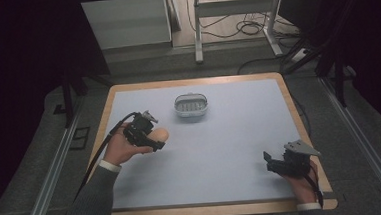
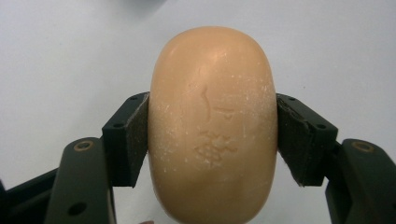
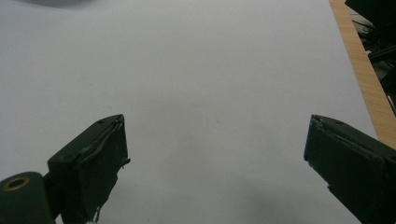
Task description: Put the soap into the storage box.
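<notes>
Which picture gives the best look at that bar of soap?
The left gripper view: the soap is close up, stamped marks visible, clamped in the left gripper. The high view shows it small and half hidden.

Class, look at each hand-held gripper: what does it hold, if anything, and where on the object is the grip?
The left hand-held gripper clamps the bar of soap across its two long sides. The right hand-held gripper holds nothing.

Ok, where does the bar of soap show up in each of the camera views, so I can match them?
High view: the bar of soap sits left of centre, clamped in the left gripper, in front of the grey soap dish.
Left gripper view: it stands at the centre, pressed between both pads.
Right gripper view: not in it.
Shared landmark: the pale table mat.
</notes>
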The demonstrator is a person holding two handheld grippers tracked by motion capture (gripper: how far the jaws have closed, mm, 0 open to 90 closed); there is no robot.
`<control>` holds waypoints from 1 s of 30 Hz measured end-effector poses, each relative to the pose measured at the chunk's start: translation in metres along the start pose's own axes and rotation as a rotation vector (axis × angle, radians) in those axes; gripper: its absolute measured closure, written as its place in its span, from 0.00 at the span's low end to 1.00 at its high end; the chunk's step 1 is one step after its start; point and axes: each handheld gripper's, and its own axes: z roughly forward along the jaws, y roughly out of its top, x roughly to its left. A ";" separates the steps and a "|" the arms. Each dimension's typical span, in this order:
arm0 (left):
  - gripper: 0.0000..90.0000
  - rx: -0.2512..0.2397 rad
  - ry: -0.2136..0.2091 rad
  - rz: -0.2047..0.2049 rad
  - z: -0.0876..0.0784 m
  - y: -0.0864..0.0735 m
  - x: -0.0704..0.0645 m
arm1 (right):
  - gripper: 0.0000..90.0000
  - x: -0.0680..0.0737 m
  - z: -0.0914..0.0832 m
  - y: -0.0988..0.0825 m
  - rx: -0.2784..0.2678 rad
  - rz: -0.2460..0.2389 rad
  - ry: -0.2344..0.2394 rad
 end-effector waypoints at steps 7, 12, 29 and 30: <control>0.36 -0.002 0.001 0.008 0.000 0.007 0.001 | 0.07 0.000 0.000 0.000 0.002 0.001 -0.001; 0.36 -0.001 0.008 0.017 0.001 0.013 0.002 | 0.07 0.000 0.000 0.000 0.003 0.001 -0.003; 0.36 0.001 0.016 0.039 0.004 0.031 0.004 | 0.07 0.000 0.001 0.000 0.001 -0.003 -0.003; 0.36 0.002 0.016 0.040 0.004 0.032 0.004 | 0.07 0.001 0.001 0.000 0.001 -0.003 -0.003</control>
